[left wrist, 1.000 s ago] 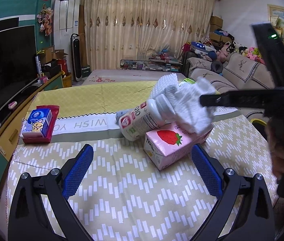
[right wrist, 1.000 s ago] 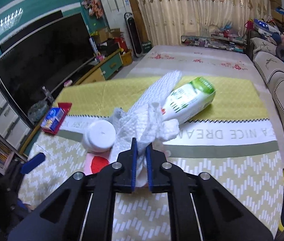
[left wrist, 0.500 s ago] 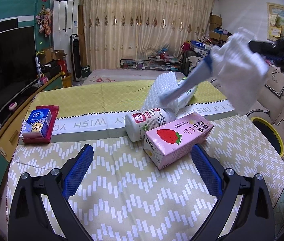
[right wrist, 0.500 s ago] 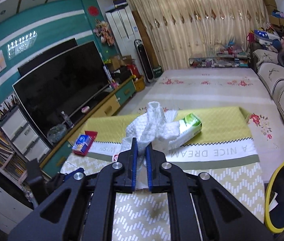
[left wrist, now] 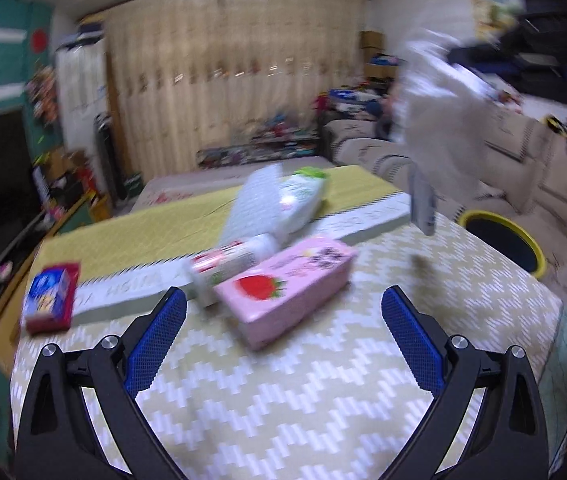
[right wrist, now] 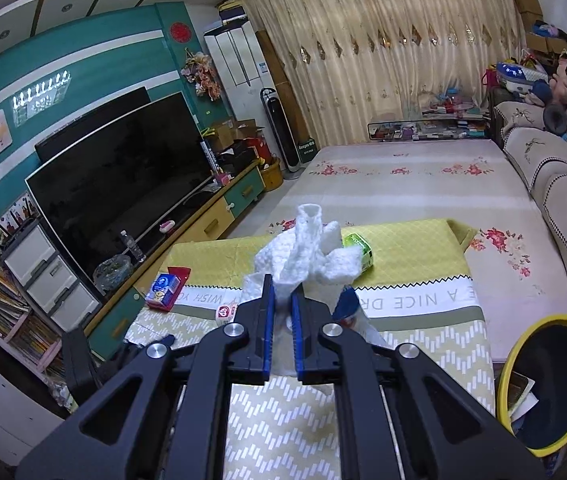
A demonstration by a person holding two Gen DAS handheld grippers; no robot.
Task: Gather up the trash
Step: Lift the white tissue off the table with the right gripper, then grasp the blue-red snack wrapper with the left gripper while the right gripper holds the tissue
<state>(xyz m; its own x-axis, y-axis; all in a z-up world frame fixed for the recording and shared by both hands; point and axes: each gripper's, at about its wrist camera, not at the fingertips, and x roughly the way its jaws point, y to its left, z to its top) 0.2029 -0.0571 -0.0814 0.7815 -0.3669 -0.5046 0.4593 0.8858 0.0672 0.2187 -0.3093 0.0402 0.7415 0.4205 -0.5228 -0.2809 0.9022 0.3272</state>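
My right gripper [right wrist: 281, 312] is shut on a crumpled white paper towel [right wrist: 307, 248] and holds it high above the table; in the blurred left wrist view the towel [left wrist: 439, 120] hangs at the upper right. My left gripper [left wrist: 283, 340] is open and empty, low over the table. Just beyond it lie a pink strawberry milk carton [left wrist: 287, 284], a white bottle with a red label [left wrist: 231, 264] and a green-capped white bottle [left wrist: 299, 200]. A yellow-rimmed black bin [right wrist: 547, 384] stands off the table's right edge and also shows in the left wrist view [left wrist: 503, 240].
A small blue box on a red packet [left wrist: 49, 300] lies at the table's left edge. A sofa [right wrist: 563, 184] runs along the right, a TV [right wrist: 119, 196] and cabinet along the left. The table [left wrist: 283, 400] has a zigzag-patterned cloth.
My right gripper has risen higher and moved right with the paper towel, nearer the bin. The left gripper has shifted and tilted, blurring its view; the carton and bottles stay on the table.
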